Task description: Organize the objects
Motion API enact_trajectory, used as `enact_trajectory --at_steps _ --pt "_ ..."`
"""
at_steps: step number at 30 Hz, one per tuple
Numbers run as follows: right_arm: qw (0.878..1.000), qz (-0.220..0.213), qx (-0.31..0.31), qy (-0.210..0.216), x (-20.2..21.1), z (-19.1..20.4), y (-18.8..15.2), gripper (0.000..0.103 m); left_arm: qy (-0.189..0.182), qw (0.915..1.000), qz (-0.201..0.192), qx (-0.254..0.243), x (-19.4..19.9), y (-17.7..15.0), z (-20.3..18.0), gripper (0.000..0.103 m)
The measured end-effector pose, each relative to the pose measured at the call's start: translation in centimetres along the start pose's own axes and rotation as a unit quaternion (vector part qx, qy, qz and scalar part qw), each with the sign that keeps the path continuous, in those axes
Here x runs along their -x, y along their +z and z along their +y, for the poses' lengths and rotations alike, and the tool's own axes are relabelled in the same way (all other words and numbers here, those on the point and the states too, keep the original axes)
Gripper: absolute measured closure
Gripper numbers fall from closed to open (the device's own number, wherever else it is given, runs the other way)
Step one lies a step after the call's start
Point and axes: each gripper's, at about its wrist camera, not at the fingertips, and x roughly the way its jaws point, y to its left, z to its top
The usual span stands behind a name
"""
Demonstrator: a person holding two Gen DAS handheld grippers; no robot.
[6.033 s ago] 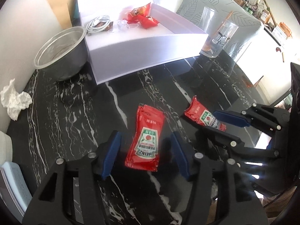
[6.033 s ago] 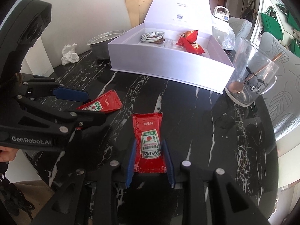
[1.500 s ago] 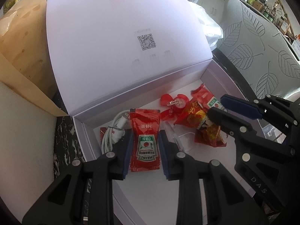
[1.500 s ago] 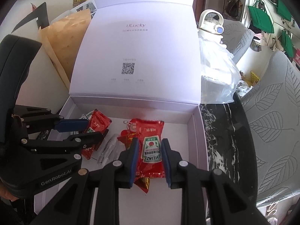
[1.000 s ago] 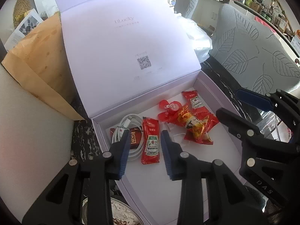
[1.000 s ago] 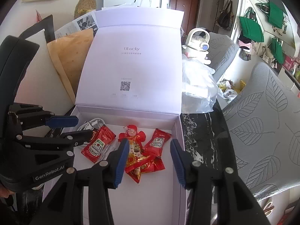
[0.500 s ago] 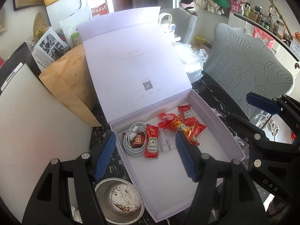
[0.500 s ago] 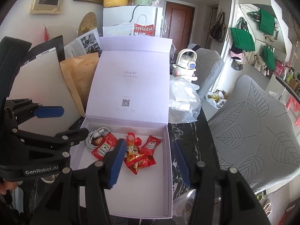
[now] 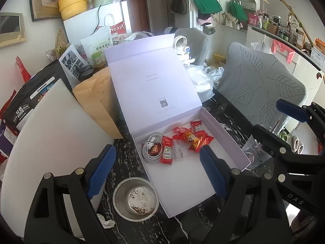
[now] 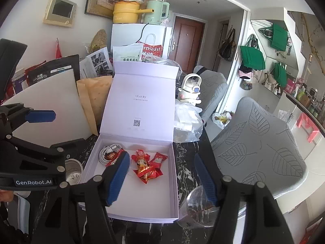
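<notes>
inside the open white box (image 9: 227,142) lie two ketchup packets (image 9: 167,150) (image 10: 159,158) among red snacks (image 9: 193,138) and a white cable (image 9: 151,145) — left gripper (image 9: 157,167) and right gripper (image 10: 162,177) both spread wide, holding nothing, above the black marble table (image 9: 126,150).

A black marble table (image 9: 130,156) with white veins stands in daylight. Grey leaf-patterned chairs (image 10: 258,142) sit at its right edge. Behind it, a white fridge (image 10: 130,34) carries a yellow pot (image 10: 126,13) and green kettle (image 10: 155,12). A brown door (image 10: 184,42) is beyond, and green bags (image 10: 252,58) hang on the white wall.
</notes>
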Motion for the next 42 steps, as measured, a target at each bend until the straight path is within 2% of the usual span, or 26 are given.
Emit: enact_trajectory --at_steps 6,12,17,34,42 --pt "1.0 -0.007 -0.002 -0.008 2.1 0.1 -0.6 0.032 0.006 0.9999 -0.005 0.014 1.8 -0.7 0.5 0.015" --pt "1.0 0.004 -0.014 -0.024 3.6 0.2 -1.9 0.032 0.011 0.9997 -0.012 0.015 3.5 -2.0 0.5 0.015" --pt "0.999 0.01 -0.019 -0.037 4.7 0.8 -3.4 0.032 0.009 0.999 -0.019 0.04 4.5 -3.9 0.7 0.009" --pt "0.998 0.048 -0.039 -0.024 6.3 3.2 -9.3 0.032 0.011 0.9992 0.014 0.037 5.7 -10.2 -0.1 0.009" --pt "0.997 0.056 -0.034 -0.038 7.0 4.0 -11.4 0.032 0.014 0.999 0.029 0.031 5.6 -12.6 -1.0 0.009"
